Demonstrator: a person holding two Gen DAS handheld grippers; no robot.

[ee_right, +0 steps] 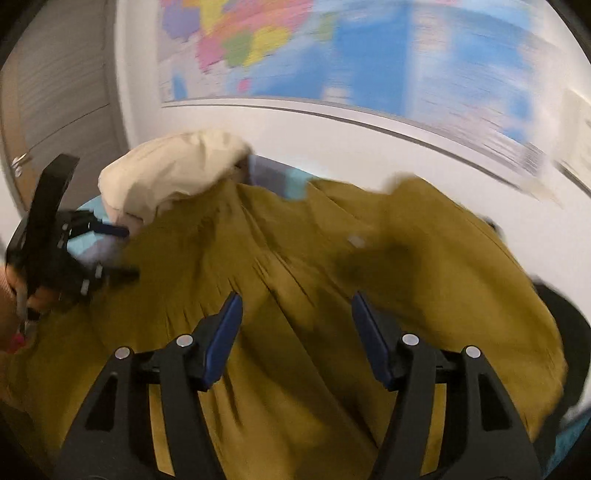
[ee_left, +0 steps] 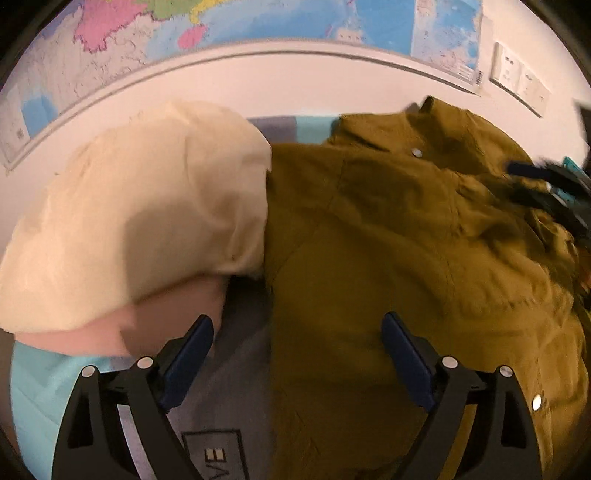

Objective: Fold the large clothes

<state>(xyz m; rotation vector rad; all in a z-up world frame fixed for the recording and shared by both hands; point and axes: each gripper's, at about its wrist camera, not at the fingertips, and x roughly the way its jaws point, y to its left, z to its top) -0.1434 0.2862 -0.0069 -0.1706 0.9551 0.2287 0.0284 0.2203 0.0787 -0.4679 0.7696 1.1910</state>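
Note:
A large olive-brown jacket [ee_left: 388, 258] with metal snap buttons lies spread and rumpled on the bed; it also shows in the right wrist view [ee_right: 314, 280]. My left gripper [ee_left: 297, 328] is open and empty, hovering above the jacket's left edge; it also shows at the left of the right wrist view [ee_right: 127, 253]. My right gripper [ee_right: 295, 306] is open and empty above the middle of the jacket; it appears blurred at the right edge of the left wrist view [ee_left: 532, 184].
A cream pillow [ee_left: 140, 214] lies left of the jacket, also in the right wrist view [ee_right: 173, 173]. The bedsheet [ee_left: 37, 387] is light blue and grey. A wall map [ee_left: 258, 22] and white sockets [ee_left: 517, 77] are behind. A door [ee_right: 55, 92] stands at left.

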